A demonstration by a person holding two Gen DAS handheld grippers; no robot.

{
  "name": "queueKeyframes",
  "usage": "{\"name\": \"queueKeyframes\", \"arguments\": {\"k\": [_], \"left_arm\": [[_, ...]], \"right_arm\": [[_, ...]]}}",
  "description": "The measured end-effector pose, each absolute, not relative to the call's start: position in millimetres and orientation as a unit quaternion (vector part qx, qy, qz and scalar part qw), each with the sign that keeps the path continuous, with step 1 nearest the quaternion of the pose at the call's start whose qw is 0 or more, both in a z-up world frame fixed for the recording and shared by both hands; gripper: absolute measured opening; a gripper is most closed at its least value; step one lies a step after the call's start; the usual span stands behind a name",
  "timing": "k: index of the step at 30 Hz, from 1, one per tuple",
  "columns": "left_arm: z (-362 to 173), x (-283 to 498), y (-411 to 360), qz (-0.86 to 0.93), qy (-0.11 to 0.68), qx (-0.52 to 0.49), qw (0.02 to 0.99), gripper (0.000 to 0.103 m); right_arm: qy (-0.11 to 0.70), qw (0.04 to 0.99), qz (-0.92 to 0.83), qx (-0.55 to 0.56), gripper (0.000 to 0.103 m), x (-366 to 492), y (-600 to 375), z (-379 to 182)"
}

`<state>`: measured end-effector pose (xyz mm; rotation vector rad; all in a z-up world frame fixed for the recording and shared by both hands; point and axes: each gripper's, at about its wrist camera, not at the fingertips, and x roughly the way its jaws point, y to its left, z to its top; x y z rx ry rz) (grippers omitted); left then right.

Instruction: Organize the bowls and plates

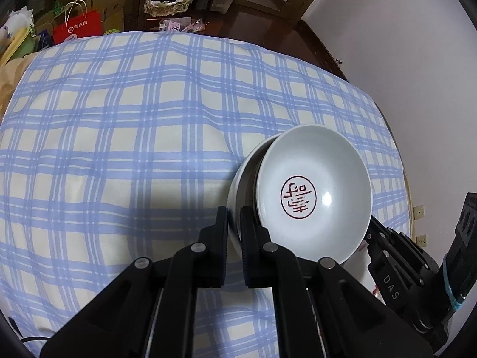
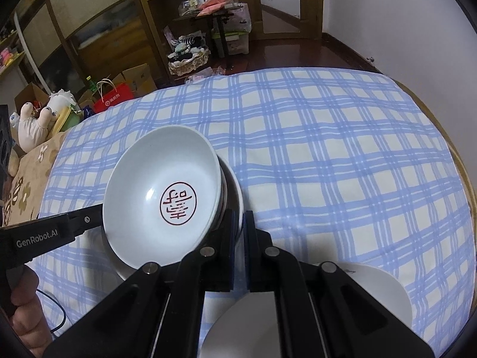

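A stack of white bowls is held above the blue-checked cloth, between both grippers. The top bowl (image 1: 316,197) has a red round seal mark inside; it also shows in the right wrist view (image 2: 162,191). My left gripper (image 1: 234,217) is shut on the left rim of the lower bowl (image 1: 237,191). My right gripper (image 2: 240,220) is shut on the right rim of the lower bowl (image 2: 237,191). Each gripper shows in the other's view: the right gripper (image 1: 369,232) and the left gripper (image 2: 98,214).
A white plate (image 2: 375,295) lies on the checked cloth (image 2: 328,155) under my right gripper. Beyond the far edge stand shelves, boxes, a red bag (image 2: 114,97) and a basket (image 2: 187,61). A white wall (image 1: 402,44) is to the right.
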<state>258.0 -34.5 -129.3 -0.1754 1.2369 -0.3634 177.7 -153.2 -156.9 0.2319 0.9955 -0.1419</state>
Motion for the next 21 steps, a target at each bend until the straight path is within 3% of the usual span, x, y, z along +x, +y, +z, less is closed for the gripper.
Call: {"name": "queueKeyframes", "arguments": {"k": [21], "left_arm": [[-116.8, 247.0, -43.0, -0.179, 0.567, -0.071, 0.801, 0.006]], "right_arm": [[0.466, 0.876, -0.074, 0.104, 0.006, 163.1, -152.0, -140.6]]}}
